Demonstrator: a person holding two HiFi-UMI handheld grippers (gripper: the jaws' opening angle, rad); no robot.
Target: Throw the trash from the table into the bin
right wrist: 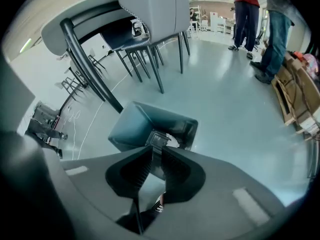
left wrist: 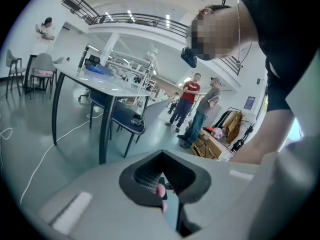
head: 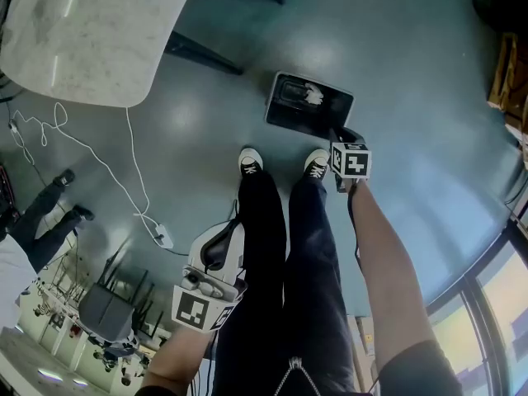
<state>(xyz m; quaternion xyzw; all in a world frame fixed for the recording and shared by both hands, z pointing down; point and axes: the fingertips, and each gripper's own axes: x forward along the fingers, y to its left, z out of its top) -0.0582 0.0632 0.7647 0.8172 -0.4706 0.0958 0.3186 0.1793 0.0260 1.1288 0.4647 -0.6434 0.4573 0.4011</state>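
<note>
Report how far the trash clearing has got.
Done: crumpled white trash lies in the bin on the floor. In hand: no visible trash; the right gripper hangs over the bin, jaws slightly apart and empty, and the left gripper is shut beside the leg. Left: unclear; the part of the table in the head view looks bare, the rest is out of sight.

Shiny floor, dull bin
I see a smooth, glossy floor (head: 412,97), a speckled stone-look table (head: 82,31), a dark matt plastic bin (head: 289,120), crumpled white paper (head: 313,95) and black cloth trousers (head: 264,246).
</note>
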